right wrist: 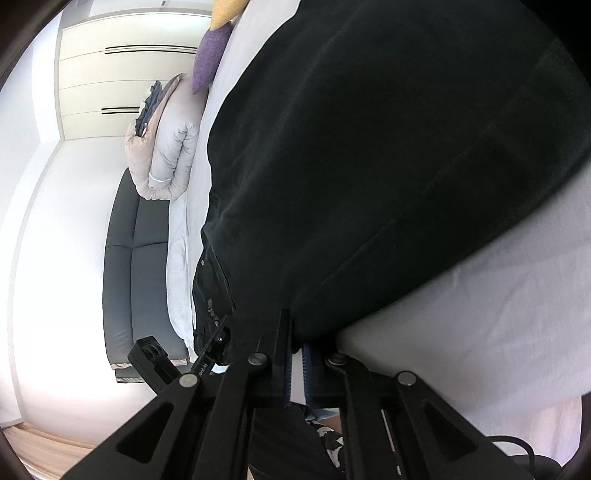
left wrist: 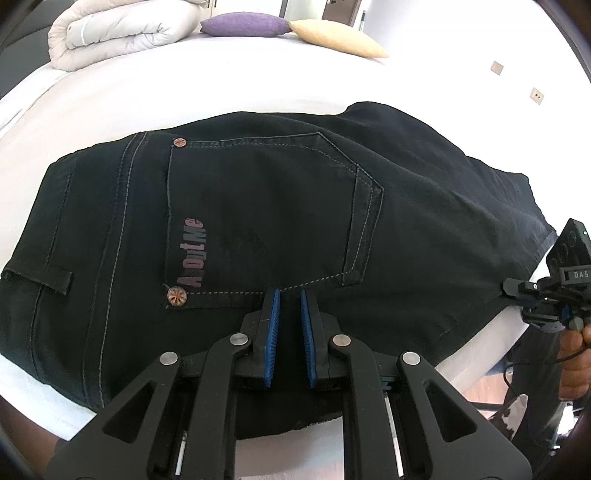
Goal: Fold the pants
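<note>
Black pants [left wrist: 258, 206] lie folded on a white bed [left wrist: 184, 96], back pocket up, with a pink logo and copper rivets. My left gripper [left wrist: 290, 299] hovers over the near edge of the pocket, its blue pads a small gap apart with nothing between them. My right gripper [left wrist: 511, 290] shows at the right edge of the left wrist view, at the pants' right end. In the right wrist view the right gripper [right wrist: 295, 332] is tilted sideways and its nearly closed blue pads pinch the edge of the black pants [right wrist: 369, 166].
A rolled grey duvet [left wrist: 122, 33], a purple cushion [left wrist: 243, 24] and a yellow cushion [left wrist: 336, 38] lie at the far side of the bed. A dark sofa [right wrist: 136, 258] and white wardrobe [right wrist: 122, 81] stand beyond. The bed edge is at the lower right.
</note>
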`<action>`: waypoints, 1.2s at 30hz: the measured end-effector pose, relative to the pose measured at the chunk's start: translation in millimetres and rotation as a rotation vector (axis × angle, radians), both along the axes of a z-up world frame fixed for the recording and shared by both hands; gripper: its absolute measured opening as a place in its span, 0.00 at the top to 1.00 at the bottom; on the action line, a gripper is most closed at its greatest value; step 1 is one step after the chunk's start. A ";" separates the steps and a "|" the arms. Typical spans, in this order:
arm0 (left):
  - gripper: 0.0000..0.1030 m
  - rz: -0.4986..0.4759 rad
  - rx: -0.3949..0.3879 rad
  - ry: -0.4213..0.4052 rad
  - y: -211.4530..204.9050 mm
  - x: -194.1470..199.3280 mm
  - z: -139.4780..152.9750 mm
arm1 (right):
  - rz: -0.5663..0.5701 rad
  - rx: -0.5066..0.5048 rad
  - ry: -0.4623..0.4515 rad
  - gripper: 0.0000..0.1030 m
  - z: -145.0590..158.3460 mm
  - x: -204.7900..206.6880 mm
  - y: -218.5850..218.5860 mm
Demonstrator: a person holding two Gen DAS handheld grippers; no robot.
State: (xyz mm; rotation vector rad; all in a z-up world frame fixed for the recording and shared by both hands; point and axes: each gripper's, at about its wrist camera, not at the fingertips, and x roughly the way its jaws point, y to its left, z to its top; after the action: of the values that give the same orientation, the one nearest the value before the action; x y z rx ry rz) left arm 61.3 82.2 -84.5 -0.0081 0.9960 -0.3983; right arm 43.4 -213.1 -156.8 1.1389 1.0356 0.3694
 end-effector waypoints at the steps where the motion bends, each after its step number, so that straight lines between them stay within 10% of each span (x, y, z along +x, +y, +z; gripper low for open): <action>1: 0.88 0.001 0.003 -0.002 -0.2 -0.6 -0.2 | -0.001 0.005 -0.001 0.96 -0.7 -0.5 -0.6; 5: 0.88 0.016 0.002 -0.005 -2.9 -0.2 3.0 | 0.023 -0.030 -0.031 0.93 7.2 2.7 5.1; 9: 0.88 0.032 0.002 -0.027 -2.6 -3.5 21.8 | 0.102 -0.098 -0.061 0.69 35.9 -7.4 7.3; 15: 0.88 -0.073 -0.038 -0.072 -54.6 38.6 58.4 | 0.088 -0.211 -0.252 0.68 93.5 10.2 -22.8; 22: 0.88 -0.223 0.043 -0.017 -139.8 82.1 35.3 | 0.055 -0.104 -0.102 0.78 29.0 78.4 -42.5; 23: 0.88 -0.221 0.061 0.012 -143.4 81.8 22.1 | 0.032 -0.108 -0.082 1.00 16.0 75.7 -46.2; 36: 0.88 -0.139 -0.066 -0.011 -103.0 46.7 0.0 | -0.622 -0.114 -0.142 1.00 12.2 -10.2 -261.4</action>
State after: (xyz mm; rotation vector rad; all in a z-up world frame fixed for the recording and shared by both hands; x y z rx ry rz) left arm 108.0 -20.8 -84.5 0.0033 0.9756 -0.5577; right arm 33.3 -474.5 -144.5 1.2470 0.5295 -0.1031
